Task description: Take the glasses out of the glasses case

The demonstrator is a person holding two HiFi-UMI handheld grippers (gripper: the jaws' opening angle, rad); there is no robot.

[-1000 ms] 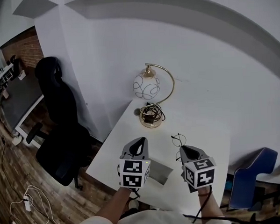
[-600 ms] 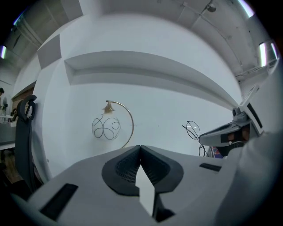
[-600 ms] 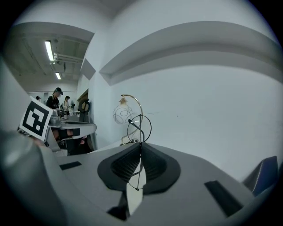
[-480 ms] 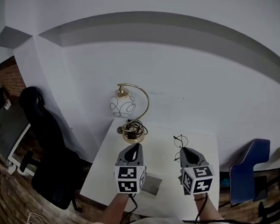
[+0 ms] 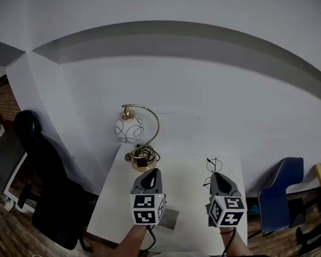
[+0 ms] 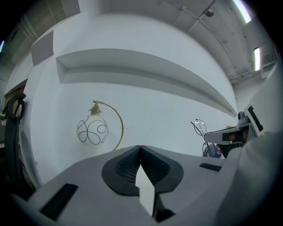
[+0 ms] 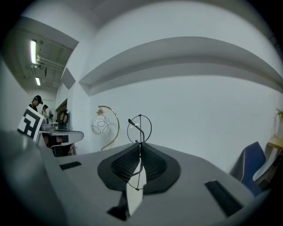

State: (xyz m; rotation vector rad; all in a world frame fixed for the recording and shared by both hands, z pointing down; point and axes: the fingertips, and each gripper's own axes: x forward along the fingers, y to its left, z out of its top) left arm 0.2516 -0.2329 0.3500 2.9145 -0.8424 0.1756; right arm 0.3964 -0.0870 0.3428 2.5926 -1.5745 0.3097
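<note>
Thin round wire glasses (image 5: 212,164) stand up out of my right gripper (image 5: 214,175), which is shut on their frame above the white table (image 5: 178,162). In the right gripper view one round lens (image 7: 139,128) rises over the closed jaw tips (image 7: 139,146). My left gripper (image 5: 151,173) is shut and holds nothing; its jaws meet in the left gripper view (image 6: 140,148). That view also has the glasses (image 6: 200,128) and the right gripper (image 6: 223,135) off to the right. A grey glasses case (image 5: 170,216) lies on the table, partly hidden behind the left gripper's marker cube.
A brass lamp with a white globe (image 5: 128,128) stands at the table's far left corner, its cord coiled on the base (image 5: 142,159). A white wall rises behind the table. A black office chair (image 5: 45,174) is on the left, a blue chair (image 5: 279,194) on the right.
The head view has swung up and left, so the lamp and table sit lower and further left. Both grippers stay shut and side by side, and the right one keeps hold of the glasses.
</note>
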